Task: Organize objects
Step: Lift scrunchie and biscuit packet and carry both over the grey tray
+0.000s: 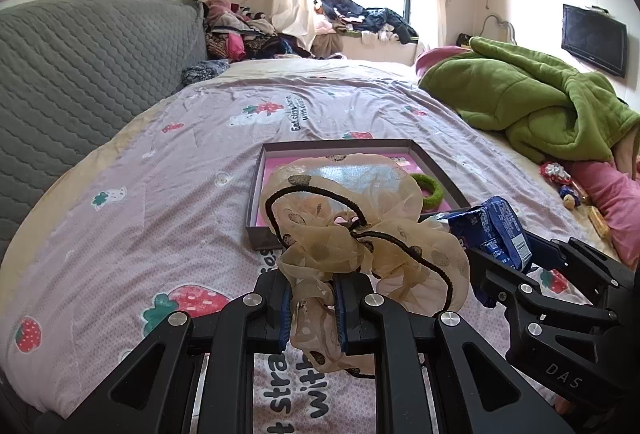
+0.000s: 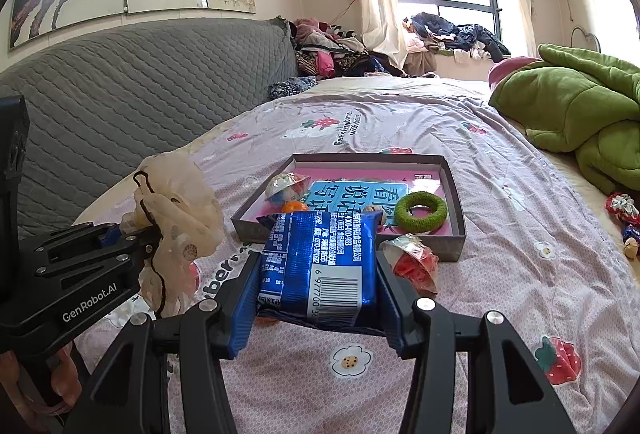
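My left gripper (image 1: 313, 308) is shut on a sheer beige hair scrunchie (image 1: 352, 234) with dark dots and a black elastic cord, lifted above the bedspread just short of the grey box (image 1: 256, 193). From the right wrist view that scrunchie (image 2: 176, 222) hangs at the left in the left gripper (image 2: 132, 234). My right gripper (image 2: 318, 298) is shut on a blue foil snack packet (image 2: 320, 266), held in front of the box's near wall (image 2: 248, 226). In the box lie a green fuzzy ring (image 2: 420, 211), a blue booklet (image 2: 360, 193) and small wrapped toys (image 2: 286, 185).
A red crinkled wrapped item (image 2: 412, 262) lies on the bedspread by the box's near right corner. A green blanket (image 1: 532, 105) is heaped at the right, with small trinkets (image 1: 560, 181) near it. A grey quilted headboard (image 1: 80, 81) runs along the left.
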